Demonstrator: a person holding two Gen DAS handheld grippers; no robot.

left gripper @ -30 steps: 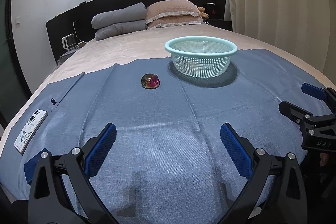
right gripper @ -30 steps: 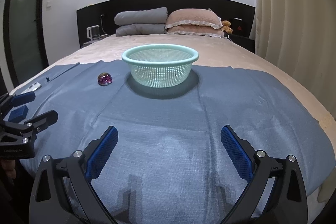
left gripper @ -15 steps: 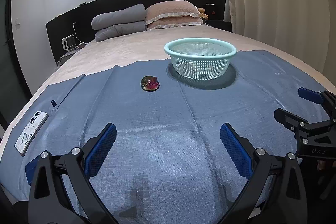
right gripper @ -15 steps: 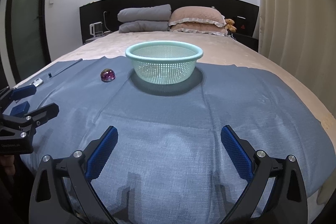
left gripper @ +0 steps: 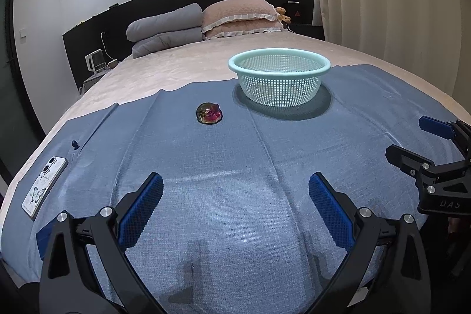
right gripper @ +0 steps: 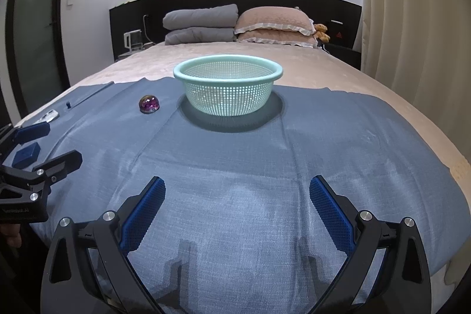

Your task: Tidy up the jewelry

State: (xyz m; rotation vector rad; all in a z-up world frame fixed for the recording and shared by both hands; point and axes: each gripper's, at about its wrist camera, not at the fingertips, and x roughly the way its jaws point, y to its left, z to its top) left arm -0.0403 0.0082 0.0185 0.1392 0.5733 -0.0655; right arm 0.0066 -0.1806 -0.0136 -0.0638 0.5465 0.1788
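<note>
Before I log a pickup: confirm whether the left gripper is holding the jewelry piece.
No, the left gripper is open and empty; the jewelry piece lies on the blue cloth.

Left gripper and right gripper level, side by side, jaws spread wide, empty.

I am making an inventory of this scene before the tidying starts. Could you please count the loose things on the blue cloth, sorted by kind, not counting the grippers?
Mesh basket: 1
Jewelry piece with red stones: 1
Phone in butterfly case: 1
Small dark blue box: 1
Small dark knob-like item: 1
Total: 5
</note>
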